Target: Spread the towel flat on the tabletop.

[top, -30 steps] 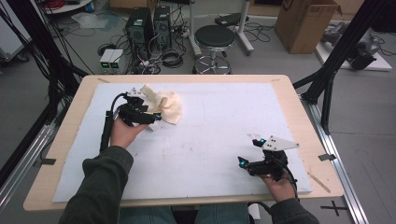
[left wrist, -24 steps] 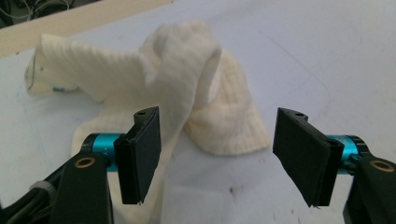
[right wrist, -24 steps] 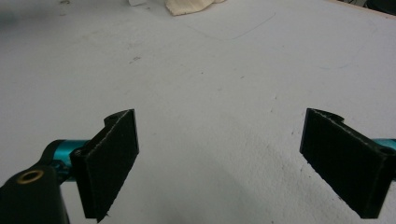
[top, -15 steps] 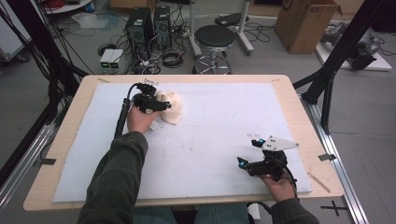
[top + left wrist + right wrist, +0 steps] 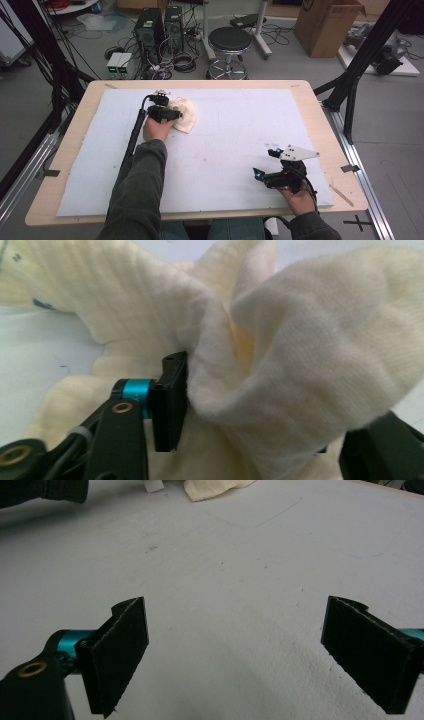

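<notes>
1. Cream cloth (image 5: 183, 114) is seen bunched at far-left of the white-covered surface (image 5: 235, 145).
2. Left hand-held gripper (image 5: 250, 405): jaws have just been closing, approx. half shut; a cloth fold is gathered btwn them, pressed by the pads.
3. Right hand-held gripper (image 5: 240, 655): jaws spread wide, nothing held; it is rested near-right, well apart from the cloth.

The white mat (image 5: 225, 150) on the desk (image 5: 320, 125) lies bare between the two hands, wide room to pass. The crumpled cream cloth (image 5: 184, 114) near the far left is the lone obstacle, bunched against the left hand-held gripper (image 5: 167, 114).
</notes>
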{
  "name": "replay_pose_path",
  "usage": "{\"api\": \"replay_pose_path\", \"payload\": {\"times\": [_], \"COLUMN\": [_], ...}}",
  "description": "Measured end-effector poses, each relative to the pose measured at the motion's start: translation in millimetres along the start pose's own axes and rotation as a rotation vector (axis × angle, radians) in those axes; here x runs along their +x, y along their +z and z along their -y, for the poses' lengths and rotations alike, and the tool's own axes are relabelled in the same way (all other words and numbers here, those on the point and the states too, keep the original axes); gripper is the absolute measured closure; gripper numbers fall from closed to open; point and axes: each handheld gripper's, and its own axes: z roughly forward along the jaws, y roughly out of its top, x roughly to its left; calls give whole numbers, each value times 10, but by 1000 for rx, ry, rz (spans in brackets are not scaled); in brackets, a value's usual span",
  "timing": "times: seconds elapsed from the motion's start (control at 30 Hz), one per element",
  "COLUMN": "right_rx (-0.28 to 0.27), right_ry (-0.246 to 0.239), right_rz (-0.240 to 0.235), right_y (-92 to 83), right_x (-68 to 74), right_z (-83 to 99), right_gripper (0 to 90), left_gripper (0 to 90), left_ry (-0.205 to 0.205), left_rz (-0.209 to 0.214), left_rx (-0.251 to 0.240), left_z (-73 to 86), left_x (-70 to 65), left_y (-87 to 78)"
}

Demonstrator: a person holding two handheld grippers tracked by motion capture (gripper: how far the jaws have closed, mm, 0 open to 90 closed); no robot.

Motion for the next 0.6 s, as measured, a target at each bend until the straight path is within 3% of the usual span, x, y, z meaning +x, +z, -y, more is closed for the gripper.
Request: {"api": "replay_pose_path", "payload": {"times": [0.07,0.23,0.4,0.6], "right_rx": [-1,2,0,-2], "right_ry": [0,-2,-7,-4], "right_rz": [1,-5,-7,-3], "right_y": [3,11,6,-2], "right_x": [-1,5,10,15], "right_z": [-3,-4,-5,-8], "right_gripper": [110,110,110,110], "left_gripper": [572,735,766,771], "left_ry": [11,20,42,49], "left_rz": [-16,-2,16,70], "left_rx": [3,3,1,-14], "left_z": [3,-14,-32,-70], "left_x": [-10,0,-10,-46], "left_y": [-2,-54,-121,-234]}}
